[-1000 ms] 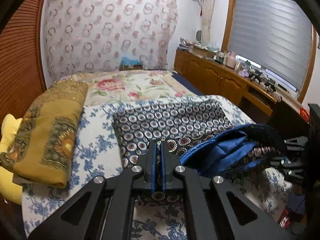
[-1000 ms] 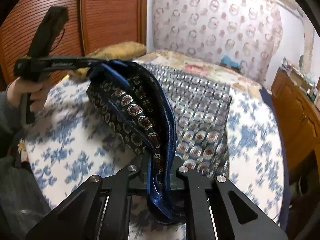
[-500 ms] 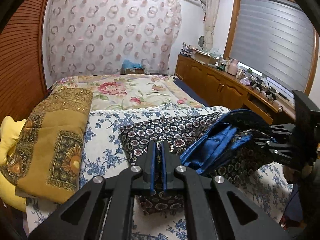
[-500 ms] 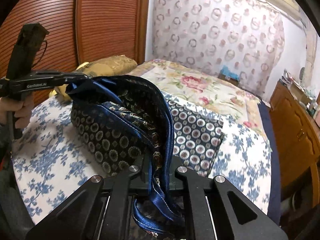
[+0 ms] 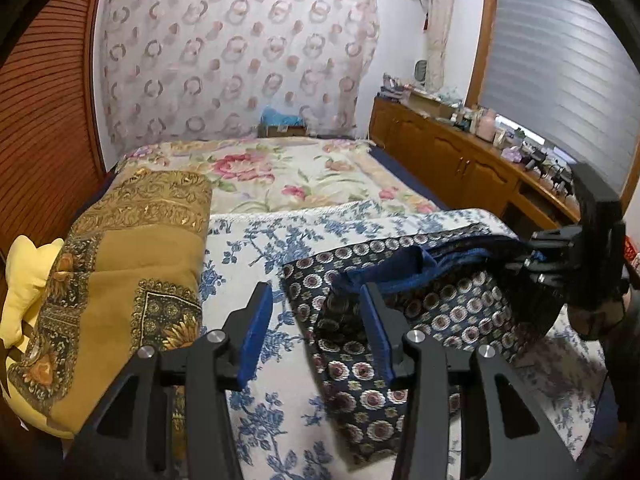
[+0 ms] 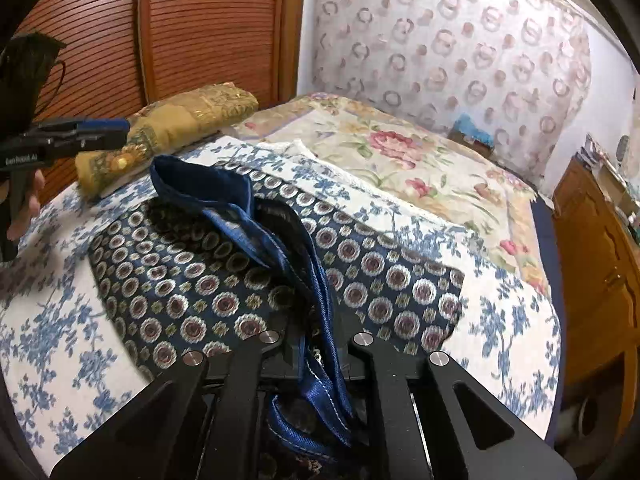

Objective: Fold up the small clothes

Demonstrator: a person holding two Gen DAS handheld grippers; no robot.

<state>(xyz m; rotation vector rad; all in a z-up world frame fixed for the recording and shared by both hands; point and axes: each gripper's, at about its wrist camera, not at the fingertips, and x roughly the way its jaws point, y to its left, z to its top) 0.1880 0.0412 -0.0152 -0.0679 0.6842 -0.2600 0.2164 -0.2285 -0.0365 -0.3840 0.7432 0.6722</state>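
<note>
Bed (image 5: 256, 364): covered near end by white cloth with blue flowers, far end by cream quilt with pink roses (image 5: 280, 172) | on blue-flowered cloth: navy medallion-print garment (image 6: 224, 292), blue lining folded over | along wardrobe side: folded ochre blanket (image 5: 132, 264), lying on yellow pillow (image 5: 28, 280)

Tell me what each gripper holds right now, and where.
Right gripper pinches the patterned navy garment by its bunched blue-lined edge. Left gripper is opening, with nothing between its jaws.

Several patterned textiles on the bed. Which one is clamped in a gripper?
The navy medallion-print garment with blue lining, pinched in the right gripper. The folded mustard blanket and the floral covers lie untouched.
</note>
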